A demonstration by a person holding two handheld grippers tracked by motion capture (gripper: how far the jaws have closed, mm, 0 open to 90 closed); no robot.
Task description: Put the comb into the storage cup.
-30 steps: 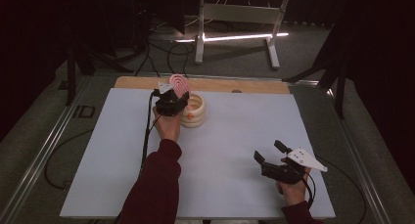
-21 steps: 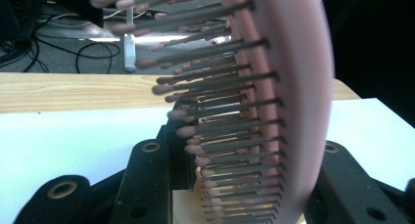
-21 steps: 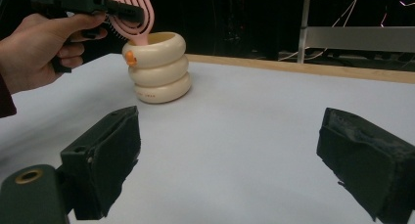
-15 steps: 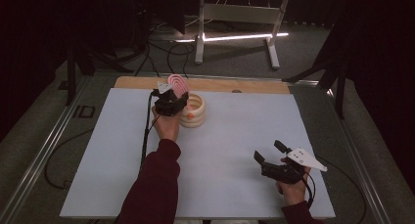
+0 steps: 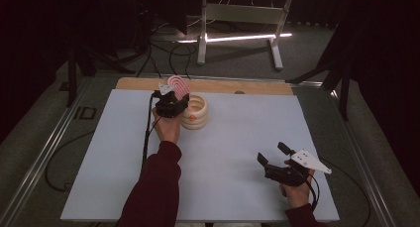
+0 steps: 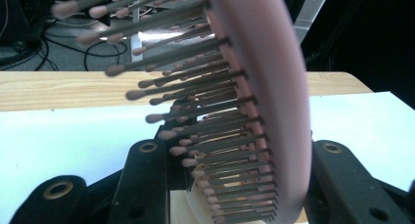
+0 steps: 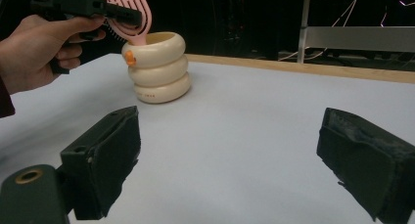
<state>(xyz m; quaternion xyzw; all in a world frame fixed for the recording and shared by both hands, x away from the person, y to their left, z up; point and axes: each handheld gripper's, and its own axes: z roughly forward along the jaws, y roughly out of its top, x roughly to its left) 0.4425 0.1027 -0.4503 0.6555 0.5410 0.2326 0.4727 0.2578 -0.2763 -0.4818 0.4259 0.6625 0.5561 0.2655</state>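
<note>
Your left gripper (image 5: 174, 101) is clamped on the pink hairbrush (image 5: 179, 85), its jaws closed on the brush head with the bristles (image 6: 205, 136) running between them in the left gripper view. Compared with a second ago, almost nothing has shifted: the brush sits at the same spot over the cream ringed holder (image 5: 194, 112) near the far edge of the white table (image 5: 233, 152), and your hand has not travelled. In the right gripper view the brush (image 7: 128, 11) stands tilted with its lower end just inside the holder's (image 7: 159, 70) mouth, at the rim on your side.

That stillness suggests you are at the point of seating the brush in the holder, not carrying it. The grip looks firm, so the brush is not yet released; letting go seems to be the next step, once the handle rests low enough not to tip out.

Your right gripper (image 5: 277, 155) waits near the front right of the table, its jaws wide apart with nothing between them.
</note>
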